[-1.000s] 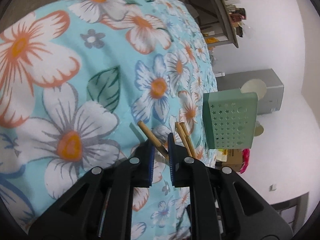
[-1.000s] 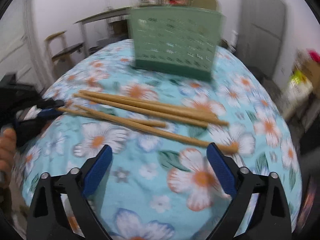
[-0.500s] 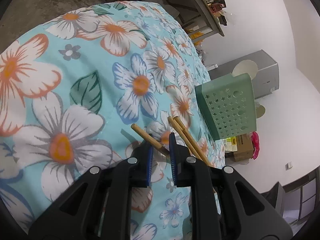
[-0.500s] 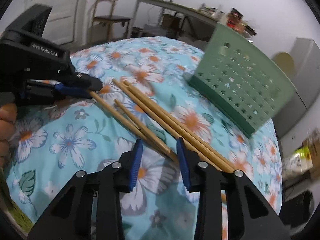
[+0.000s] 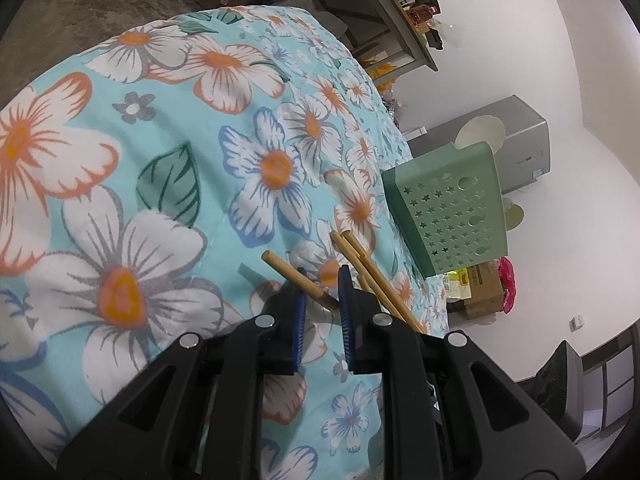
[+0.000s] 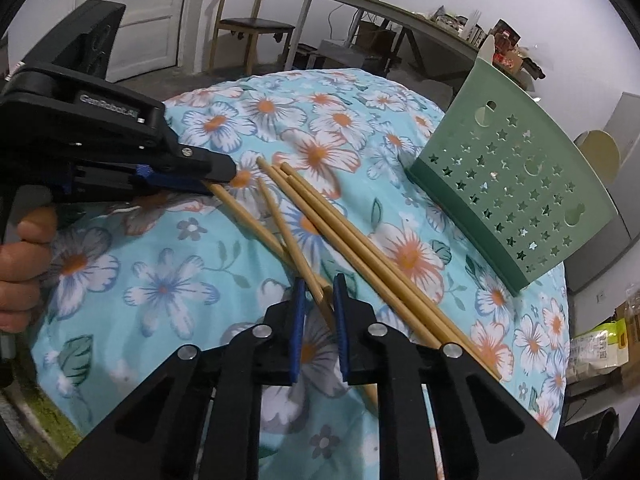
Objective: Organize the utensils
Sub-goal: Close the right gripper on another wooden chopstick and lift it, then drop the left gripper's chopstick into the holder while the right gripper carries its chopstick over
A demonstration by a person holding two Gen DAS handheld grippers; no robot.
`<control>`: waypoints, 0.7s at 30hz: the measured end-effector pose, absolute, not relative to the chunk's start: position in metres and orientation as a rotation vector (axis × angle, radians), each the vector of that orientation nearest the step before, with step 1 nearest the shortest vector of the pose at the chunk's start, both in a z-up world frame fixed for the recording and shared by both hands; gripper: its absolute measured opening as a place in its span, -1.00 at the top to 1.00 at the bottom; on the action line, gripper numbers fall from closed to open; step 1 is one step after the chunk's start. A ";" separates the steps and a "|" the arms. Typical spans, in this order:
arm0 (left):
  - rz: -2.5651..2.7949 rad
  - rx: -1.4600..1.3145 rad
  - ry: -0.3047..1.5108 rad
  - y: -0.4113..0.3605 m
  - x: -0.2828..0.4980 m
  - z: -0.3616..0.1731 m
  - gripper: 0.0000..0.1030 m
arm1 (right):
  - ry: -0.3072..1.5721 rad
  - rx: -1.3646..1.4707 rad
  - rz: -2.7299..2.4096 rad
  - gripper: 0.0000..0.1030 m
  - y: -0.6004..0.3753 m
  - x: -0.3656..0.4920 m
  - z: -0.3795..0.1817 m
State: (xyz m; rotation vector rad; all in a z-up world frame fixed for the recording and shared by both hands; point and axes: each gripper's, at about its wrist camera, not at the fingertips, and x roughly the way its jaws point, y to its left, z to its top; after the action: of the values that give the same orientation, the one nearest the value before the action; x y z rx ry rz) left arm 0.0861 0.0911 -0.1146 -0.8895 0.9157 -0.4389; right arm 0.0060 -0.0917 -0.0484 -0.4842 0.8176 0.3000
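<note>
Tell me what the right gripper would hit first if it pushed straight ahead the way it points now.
Probably the floral cloth just ahead: the right gripper, its jaws just closed around a chopstick, points down at it. The loose chopsticks lie slightly right; the green holder stands farther off. Depth is uncertain.

You've got four chopsticks (image 6: 304,220) on the cloth, maybe a fifth hidden. One green holder (image 6: 516,200). Two grippers.
</note>
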 end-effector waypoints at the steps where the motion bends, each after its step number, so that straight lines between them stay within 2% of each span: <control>1: -0.440 -0.890 0.915 0.091 0.086 -0.115 0.69 | 0.819 -0.481 0.304 0.76 -0.091 0.006 -0.049; 5: -0.444 -0.890 0.910 0.092 0.084 -0.115 0.69 | 0.836 -0.480 0.333 0.88 -0.087 -0.002 -0.046; 10: -0.446 -0.891 0.909 0.092 0.083 -0.114 0.69 | 0.871 -0.494 0.342 0.87 -0.081 -0.003 -0.048; 16: -0.445 -0.891 0.906 0.092 0.083 -0.114 0.69 | 0.937 -0.376 0.372 0.85 -0.088 0.018 -0.047; 21: -0.441 -0.880 0.896 0.092 0.082 -0.112 0.69 | 0.915 -0.306 0.350 0.88 -0.095 0.024 -0.041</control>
State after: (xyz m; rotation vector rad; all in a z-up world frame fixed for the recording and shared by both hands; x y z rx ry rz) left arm 0.0821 0.0917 -0.1118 -0.8798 0.8957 -0.4408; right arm 0.0237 -0.0945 -0.0411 -0.3064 0.9153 0.3504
